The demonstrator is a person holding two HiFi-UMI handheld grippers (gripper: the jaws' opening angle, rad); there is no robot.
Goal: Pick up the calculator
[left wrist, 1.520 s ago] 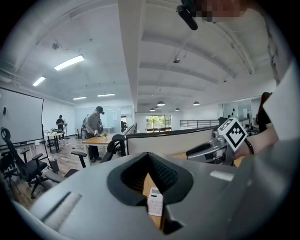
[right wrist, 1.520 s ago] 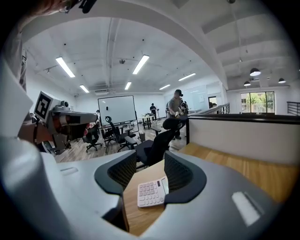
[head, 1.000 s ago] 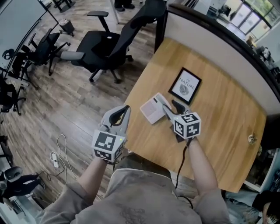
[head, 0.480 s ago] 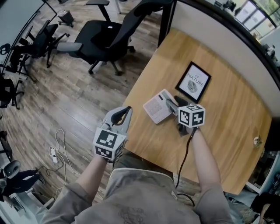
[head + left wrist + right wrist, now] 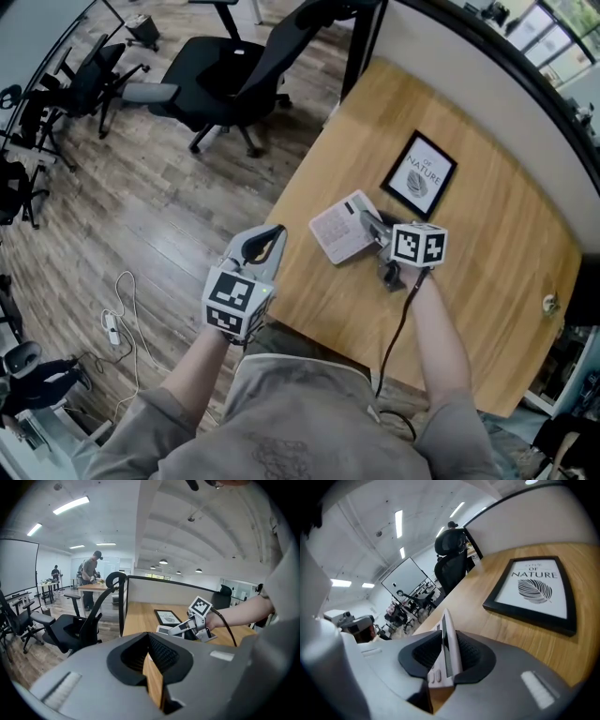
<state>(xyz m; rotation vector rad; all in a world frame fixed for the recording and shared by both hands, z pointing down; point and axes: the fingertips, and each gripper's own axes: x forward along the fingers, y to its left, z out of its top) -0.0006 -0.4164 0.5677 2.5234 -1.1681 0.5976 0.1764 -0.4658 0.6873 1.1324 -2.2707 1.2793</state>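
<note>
The white calculator (image 5: 336, 230) lies near the left edge of the wooden table (image 5: 469, 281). My right gripper (image 5: 368, 223) reaches it from the right, and its jaws are closing on the calculator's near edge. In the right gripper view the calculator (image 5: 446, 641) stands edge-on between the dark pads of the right gripper (image 5: 446, 656), which lie against both its faces. My left gripper (image 5: 272, 232) hangs off the table's left edge over the floor, tips together and holding nothing. The left gripper (image 5: 151, 660) looks across at the calculator (image 5: 163, 630).
A black-framed "Nature" picture (image 5: 420, 175) lies just beyond the calculator. A black office chair (image 5: 234, 75) stands left of the table, and a white cable (image 5: 117, 323) trails on the floor. A small object (image 5: 550, 302) sits at the table's right edge. People (image 5: 91, 578) work far off.
Both grippers have sunk lower. The right gripper rolled and its wide-open jaws narrowed onto the calculator's edge. The left gripper stays beside the table with nothing in it.
</note>
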